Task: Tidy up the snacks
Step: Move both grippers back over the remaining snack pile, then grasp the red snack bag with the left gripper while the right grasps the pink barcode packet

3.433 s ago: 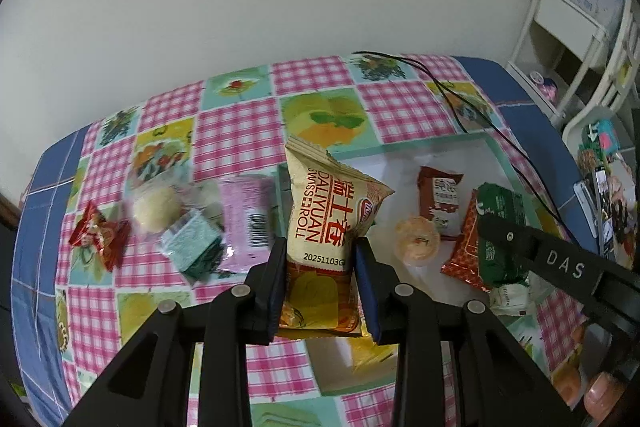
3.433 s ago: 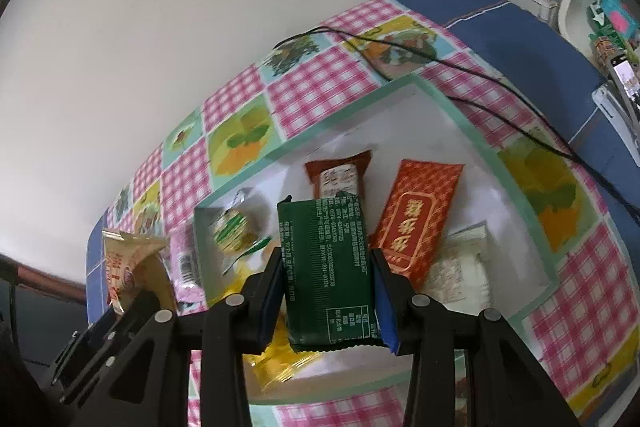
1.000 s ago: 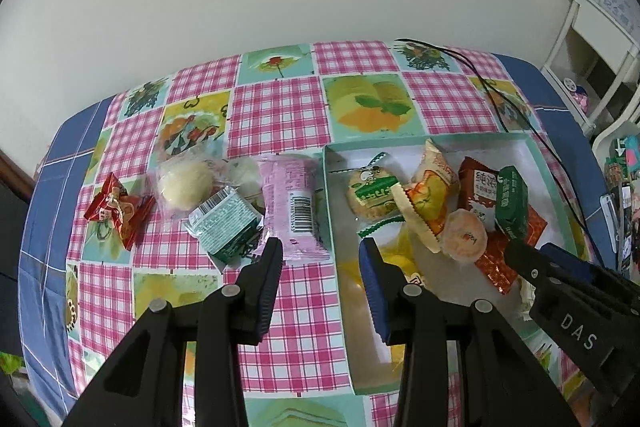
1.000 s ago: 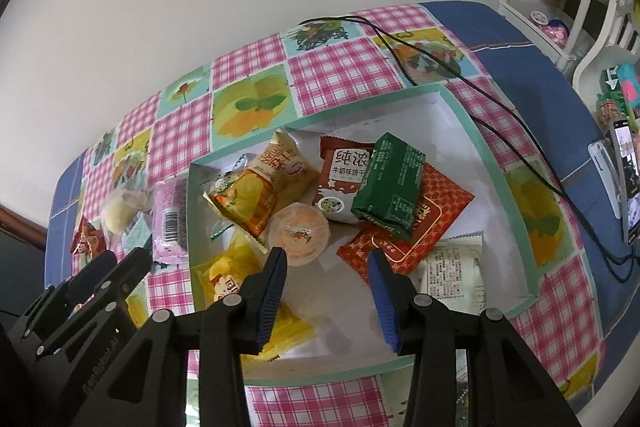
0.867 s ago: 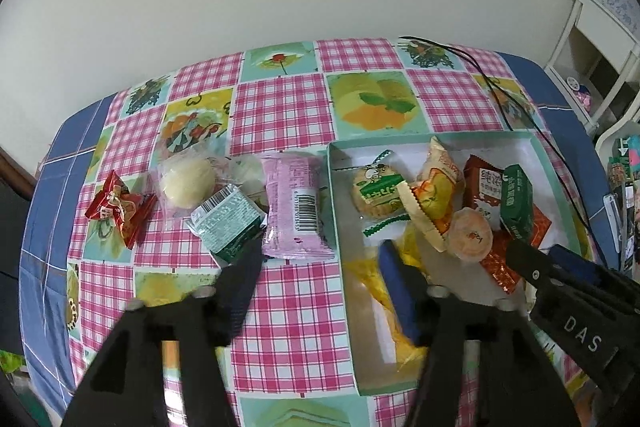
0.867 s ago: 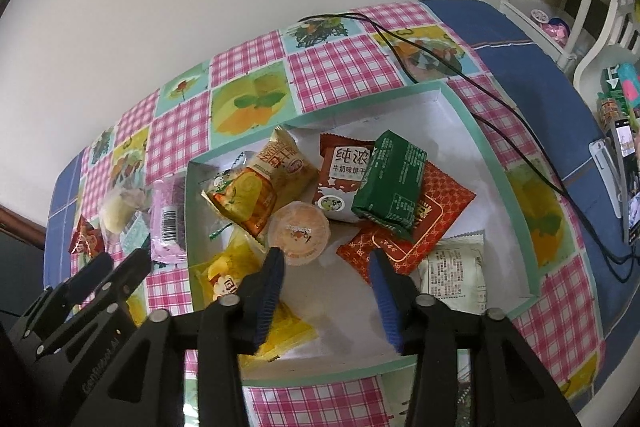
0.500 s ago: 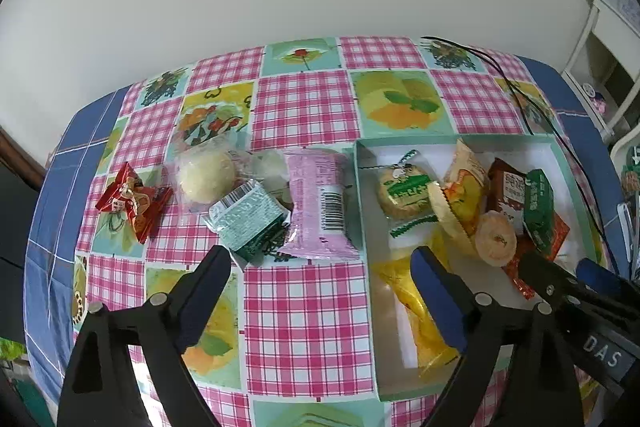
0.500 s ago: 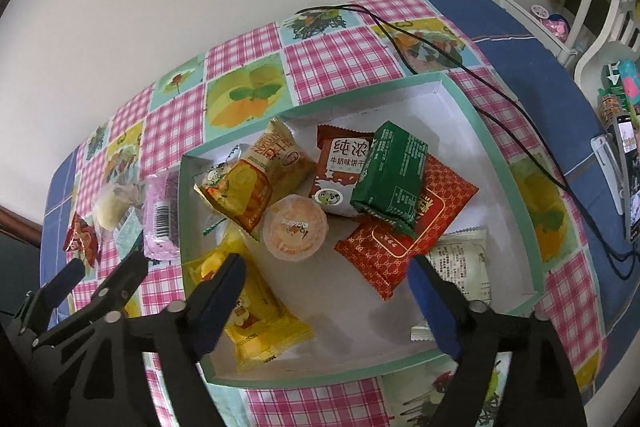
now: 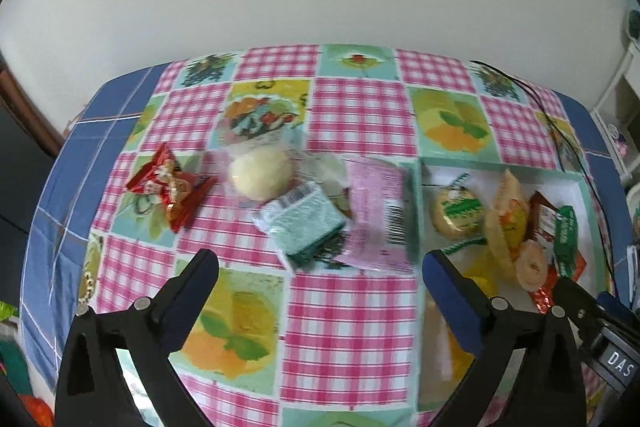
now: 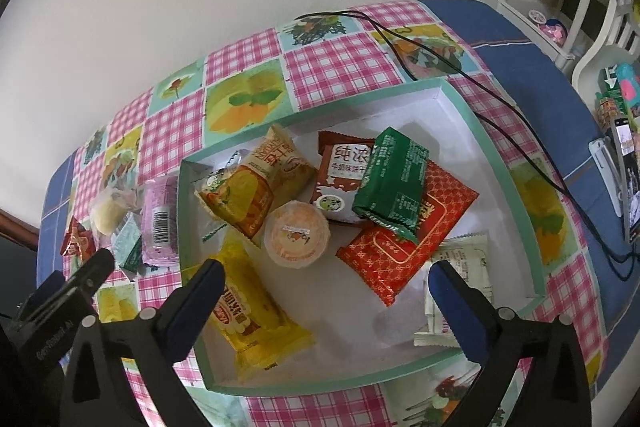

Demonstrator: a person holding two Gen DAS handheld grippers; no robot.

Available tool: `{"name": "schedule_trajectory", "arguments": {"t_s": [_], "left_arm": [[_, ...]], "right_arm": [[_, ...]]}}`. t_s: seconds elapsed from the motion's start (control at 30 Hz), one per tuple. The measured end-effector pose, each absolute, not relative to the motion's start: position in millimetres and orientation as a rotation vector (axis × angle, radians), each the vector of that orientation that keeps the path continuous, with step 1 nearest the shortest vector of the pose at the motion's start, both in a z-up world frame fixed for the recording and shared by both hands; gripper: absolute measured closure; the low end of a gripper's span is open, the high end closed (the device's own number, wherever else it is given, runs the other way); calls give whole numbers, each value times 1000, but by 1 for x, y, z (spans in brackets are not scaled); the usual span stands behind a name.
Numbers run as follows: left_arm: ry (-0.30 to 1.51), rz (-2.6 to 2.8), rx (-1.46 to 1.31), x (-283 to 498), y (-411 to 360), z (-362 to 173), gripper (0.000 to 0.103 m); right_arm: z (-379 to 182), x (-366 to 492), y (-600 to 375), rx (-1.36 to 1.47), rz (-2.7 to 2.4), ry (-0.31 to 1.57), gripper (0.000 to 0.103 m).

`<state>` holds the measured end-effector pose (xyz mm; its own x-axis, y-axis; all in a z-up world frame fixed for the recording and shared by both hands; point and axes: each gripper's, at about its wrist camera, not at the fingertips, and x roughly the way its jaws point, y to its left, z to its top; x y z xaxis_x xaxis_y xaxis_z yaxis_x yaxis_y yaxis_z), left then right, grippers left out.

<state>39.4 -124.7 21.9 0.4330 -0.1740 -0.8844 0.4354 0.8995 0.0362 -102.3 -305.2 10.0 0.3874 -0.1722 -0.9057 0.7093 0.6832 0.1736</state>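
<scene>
- Green-rimmed box holds the sorted snacks; it lies on your right, under the right gripper, whose jaws have just been opening and stand wide with nothing between them.
- Checked tablecloth left of the box carries what is left to sort: four loose snacks in a rough row.
- Your left gripper is the nearer tool to that row; its jaws have just been opening too, and they stand wide and empty.
- Pink packet lies straight ahead of the left gripper and just beside the box wall, its long axis running away from you, so the jaws as they stand would span its short side.
- Pale green packet sits skewed against the pink one's left edge.
- Round cream bun lies beyond it.
- Red wrapped sweet lies farthest left, well apart from the box.
</scene>
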Motion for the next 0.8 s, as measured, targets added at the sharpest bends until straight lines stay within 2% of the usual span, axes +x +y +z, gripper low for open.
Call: {"name": "schedule_trajectory", "arguments": {"t_s": [0.8], "left_arm": [[1102, -121, 149, 114, 5, 15, 1]], "right_arm": [[4, -15, -196, 470, -388, 1053, 0]]}}
